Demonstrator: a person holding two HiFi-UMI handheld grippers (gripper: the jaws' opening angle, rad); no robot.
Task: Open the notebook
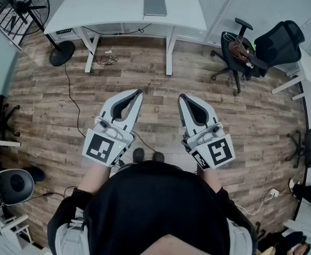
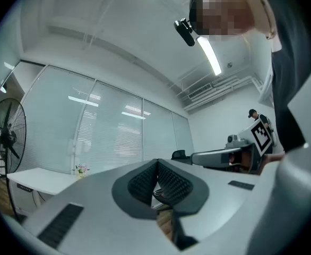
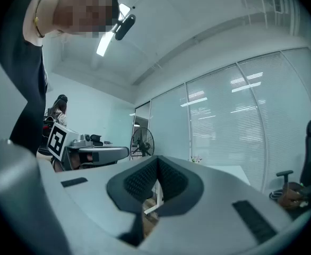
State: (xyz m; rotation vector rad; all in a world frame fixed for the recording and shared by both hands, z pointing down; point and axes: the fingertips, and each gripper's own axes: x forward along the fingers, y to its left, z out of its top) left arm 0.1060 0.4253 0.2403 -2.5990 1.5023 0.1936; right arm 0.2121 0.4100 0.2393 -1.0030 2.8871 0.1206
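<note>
A grey notebook (image 1: 155, 7) lies closed on the white desk (image 1: 108, 7) at the far side of the room. Both grippers hang over the wooden floor in front of the person, far short of the desk. My left gripper (image 1: 139, 92) is shut with nothing between its jaws, and its tips meet in the left gripper view (image 2: 157, 162). My right gripper (image 1: 181, 96) is shut and empty too, its tips touching in the right gripper view (image 3: 156, 160). Each gripper view shows the other gripper from the side.
A standing fan (image 1: 23, 9) is at the far left with its cable across the floor. A black office chair (image 1: 240, 49) with a bag on it stands right of the desk, another chair (image 1: 280, 41) behind it. A small flower pot (image 2: 81, 170) sits on the desk.
</note>
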